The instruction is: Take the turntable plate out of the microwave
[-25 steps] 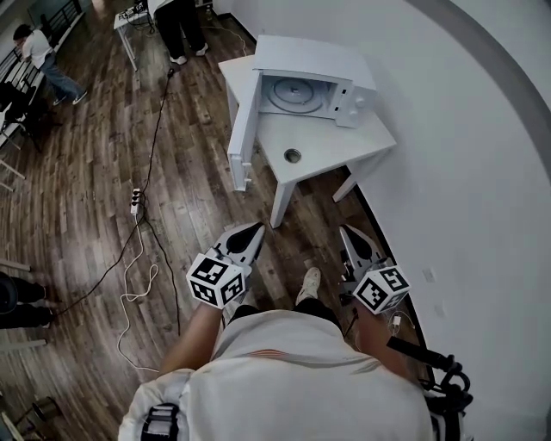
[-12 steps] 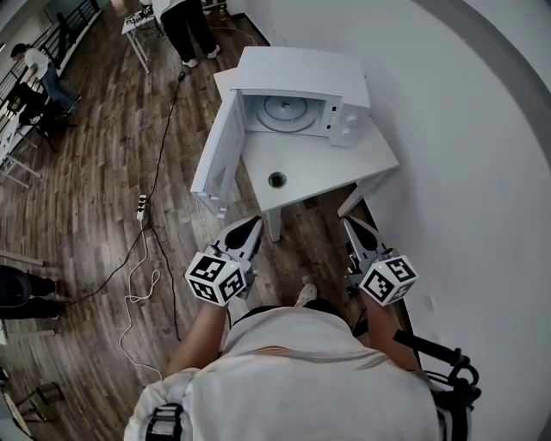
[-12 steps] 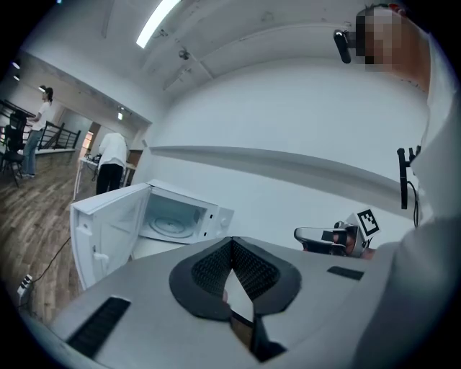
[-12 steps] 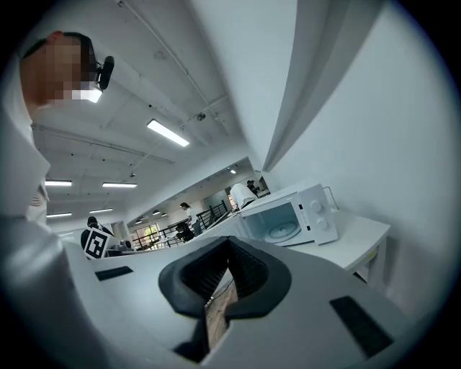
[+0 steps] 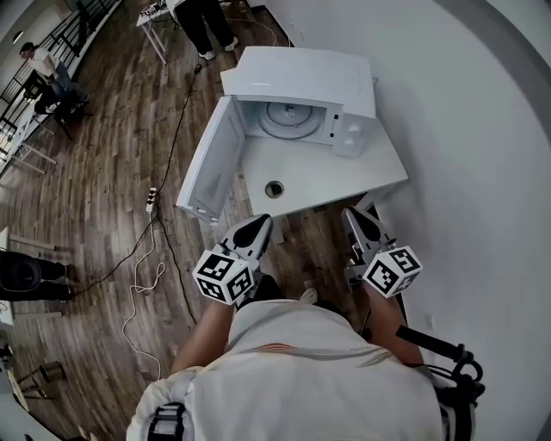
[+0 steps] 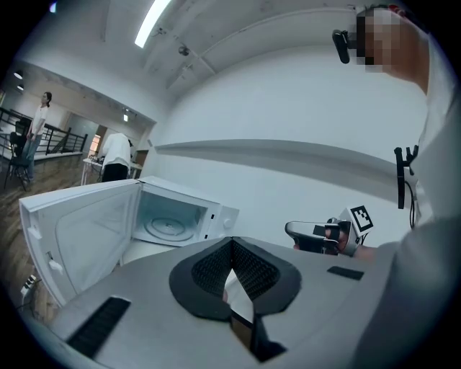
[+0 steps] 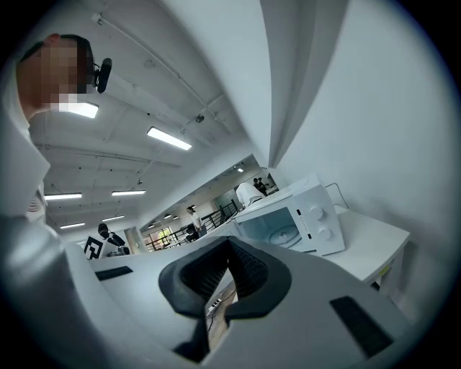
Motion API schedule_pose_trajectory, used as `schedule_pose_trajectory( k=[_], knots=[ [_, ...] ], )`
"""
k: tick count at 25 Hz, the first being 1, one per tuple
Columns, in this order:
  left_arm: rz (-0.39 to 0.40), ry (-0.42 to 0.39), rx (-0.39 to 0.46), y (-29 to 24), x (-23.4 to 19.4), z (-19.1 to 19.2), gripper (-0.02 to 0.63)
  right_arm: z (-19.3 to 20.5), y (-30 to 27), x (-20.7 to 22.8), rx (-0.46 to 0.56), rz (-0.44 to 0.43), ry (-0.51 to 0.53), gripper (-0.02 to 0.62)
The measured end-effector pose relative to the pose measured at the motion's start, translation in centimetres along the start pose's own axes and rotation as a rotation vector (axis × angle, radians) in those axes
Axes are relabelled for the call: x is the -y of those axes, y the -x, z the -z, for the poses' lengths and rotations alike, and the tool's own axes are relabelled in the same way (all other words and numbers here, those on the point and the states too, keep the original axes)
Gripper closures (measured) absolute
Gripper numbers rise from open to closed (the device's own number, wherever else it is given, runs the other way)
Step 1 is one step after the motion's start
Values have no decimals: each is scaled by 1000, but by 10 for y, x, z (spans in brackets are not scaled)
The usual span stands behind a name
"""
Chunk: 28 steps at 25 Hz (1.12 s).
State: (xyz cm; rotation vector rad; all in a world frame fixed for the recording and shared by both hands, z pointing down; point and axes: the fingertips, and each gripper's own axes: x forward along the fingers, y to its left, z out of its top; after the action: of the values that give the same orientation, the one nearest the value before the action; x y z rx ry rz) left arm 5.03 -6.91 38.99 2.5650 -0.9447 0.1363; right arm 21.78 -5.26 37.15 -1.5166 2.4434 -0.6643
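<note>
The white microwave (image 5: pixel 301 73) stands on a white table (image 5: pixel 331 177) with its door (image 5: pixel 207 164) swung wide open to the left. The glass turntable plate (image 5: pixel 288 119) lies flat inside the cavity; it also shows in the left gripper view as the plate (image 6: pixel 167 227) and in the right gripper view as the plate (image 7: pixel 282 234). My left gripper (image 5: pixel 256 226) is shut and empty, just short of the table's near edge. My right gripper (image 5: pixel 355 215) is also shut and empty, at the near right corner of the table. Neither touches the microwave.
A round cable hole (image 5: pixel 274 188) sits in the tabletop before the microwave. The white wall (image 5: pixel 465 129) runs close on the right. On the wooden floor to the left lie a power strip (image 5: pixel 151 202) and cables (image 5: pixel 142 284). People stand far back (image 5: pixel 207 21).
Both grippers have moved forward toward the table, and the microwave now lies much nearer. Both jaws stayed shut.
</note>
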Motion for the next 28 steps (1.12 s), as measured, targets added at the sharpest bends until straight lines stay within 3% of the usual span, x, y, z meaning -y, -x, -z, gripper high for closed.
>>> schedule_pose_trajectory(
  k=[12, 18, 24, 28],
  knots=[
    [-23, -22, 80, -77, -75, -56, 597, -21, -93, 25, -33, 29, 18, 592],
    [14, -29, 96, -107, -99, -85, 597, -43, -147, 15, -8, 42, 51, 592],
    [26, 20, 85, -120, -119, -81, 597, -42, -169, 28, -21, 85, 35, 592],
    [13, 62, 68, -129, -116, -64, 597, -28, -171, 38, -53, 56, 1, 592]
  ],
)
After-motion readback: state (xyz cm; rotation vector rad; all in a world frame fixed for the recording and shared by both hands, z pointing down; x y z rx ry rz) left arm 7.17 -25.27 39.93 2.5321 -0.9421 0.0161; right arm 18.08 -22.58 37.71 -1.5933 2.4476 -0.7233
